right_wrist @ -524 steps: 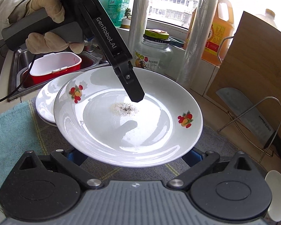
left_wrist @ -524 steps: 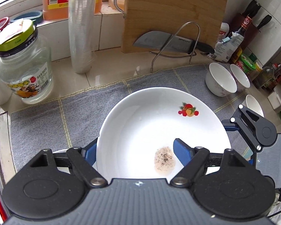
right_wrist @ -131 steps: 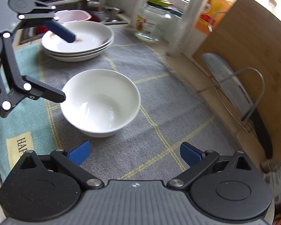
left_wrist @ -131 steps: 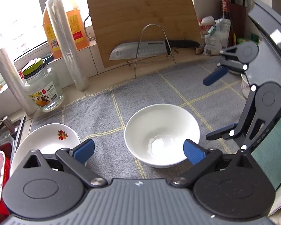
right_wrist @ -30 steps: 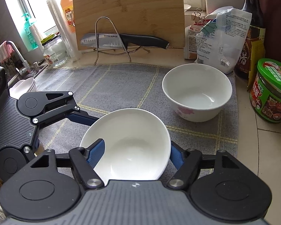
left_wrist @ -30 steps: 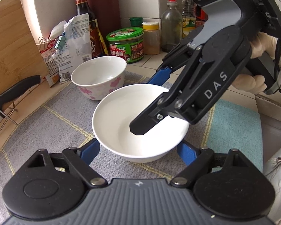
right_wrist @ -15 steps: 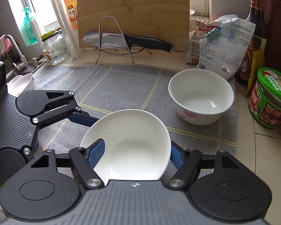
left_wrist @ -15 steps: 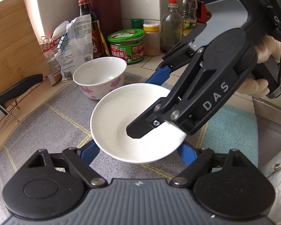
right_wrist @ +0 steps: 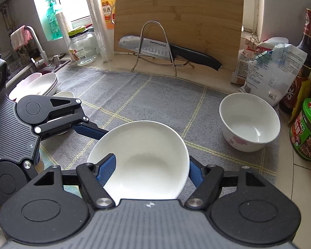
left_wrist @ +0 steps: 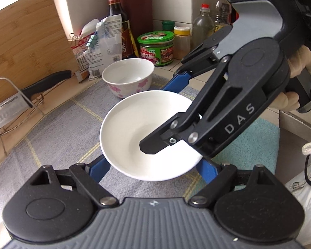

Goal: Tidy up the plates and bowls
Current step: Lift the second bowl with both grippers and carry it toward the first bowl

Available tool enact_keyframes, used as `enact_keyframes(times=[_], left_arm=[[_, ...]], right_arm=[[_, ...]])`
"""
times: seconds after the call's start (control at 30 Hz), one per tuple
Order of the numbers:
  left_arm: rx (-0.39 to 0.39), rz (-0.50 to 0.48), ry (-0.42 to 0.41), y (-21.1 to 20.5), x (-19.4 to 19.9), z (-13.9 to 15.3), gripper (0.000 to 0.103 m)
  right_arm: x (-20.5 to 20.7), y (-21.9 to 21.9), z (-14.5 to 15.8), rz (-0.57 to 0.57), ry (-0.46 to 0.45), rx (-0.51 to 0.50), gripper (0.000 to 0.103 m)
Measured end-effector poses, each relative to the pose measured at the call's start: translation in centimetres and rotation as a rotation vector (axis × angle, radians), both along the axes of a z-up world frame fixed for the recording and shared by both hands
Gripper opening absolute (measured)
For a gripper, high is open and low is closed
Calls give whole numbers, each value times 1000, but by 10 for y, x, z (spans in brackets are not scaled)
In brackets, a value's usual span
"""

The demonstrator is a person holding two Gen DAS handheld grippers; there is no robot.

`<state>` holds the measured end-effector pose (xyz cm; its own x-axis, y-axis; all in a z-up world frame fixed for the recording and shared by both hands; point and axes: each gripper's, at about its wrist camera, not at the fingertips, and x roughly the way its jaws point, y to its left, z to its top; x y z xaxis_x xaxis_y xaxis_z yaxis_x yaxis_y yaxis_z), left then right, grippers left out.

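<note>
Carrying white bowl (right_wrist: 143, 155): right gripper (right_wrist: 147, 168) fingers pinching rim, left gripper (left_wrist: 153, 167) fingers hugging sides. Next: set inside flower bowl (right_wrist: 250, 122), gently.

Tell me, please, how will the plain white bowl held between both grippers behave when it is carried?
The white bowl looks glazed and smooth, so it may slip between the fingers. It is probably stiff ceramic and could chip if dropped. It sits tilted, so it may pivot in the grip.

A plain white bowl (right_wrist: 143, 157) is seen over a grey mat (right_wrist: 155, 95) lined in yellow; pink flowers mark the second white bowl (right_wrist: 249, 122).
</note>
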<state>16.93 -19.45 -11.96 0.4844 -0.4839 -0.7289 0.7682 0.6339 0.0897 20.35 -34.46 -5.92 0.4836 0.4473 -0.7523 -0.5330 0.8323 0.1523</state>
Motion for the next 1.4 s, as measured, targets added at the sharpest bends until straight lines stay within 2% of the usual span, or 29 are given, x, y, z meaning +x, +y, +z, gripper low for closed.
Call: enact_keyframes(times=[0.4, 0.87, 1.1, 1.4], left_arm=[[14, 110, -15, 40, -19, 19, 89], [34, 265, -65, 100, -16, 35, 89], [56, 348, -81, 132, -14, 35, 89], [50, 411, -66, 162, -10, 31, 89]], right_arm=[[0, 53, 14, 129, -37, -2, 78], [15, 128, 31, 281, -120, 4, 78], [21, 170, 32, 368, -155, -24, 78], [31, 208, 24, 419, -137, -35, 78]])
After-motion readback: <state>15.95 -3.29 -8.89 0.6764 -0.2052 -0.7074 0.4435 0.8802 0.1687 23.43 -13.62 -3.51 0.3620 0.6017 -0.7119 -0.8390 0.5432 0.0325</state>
